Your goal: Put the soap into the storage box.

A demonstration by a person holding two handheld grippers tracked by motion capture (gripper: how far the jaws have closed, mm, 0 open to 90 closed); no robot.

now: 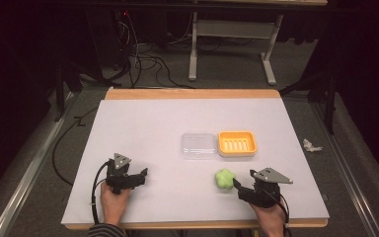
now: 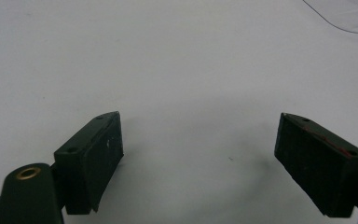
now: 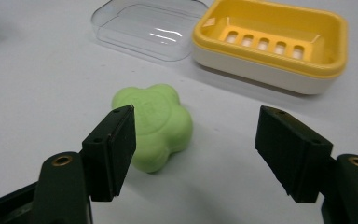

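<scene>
On the white tabletop, one green flower-shaped soap lies flat with its embossed face up; its lobed, nearly round outline gives it no clear long axis. It sits toward the near right, just in front of the right gripper, whose jaws stand wide apart and hold nothing. In the right gripper view the soap lies just beyond the left-hand jaw and partly behind it, off to one side of the gap rather than between the jaws. Farther back stand one yellow soap dish on its white base and one clear plastic lid, side by side and touching. The left gripper rests at the near left, well apart from the soap, its jaws also spread open over bare tabletop.
</scene>
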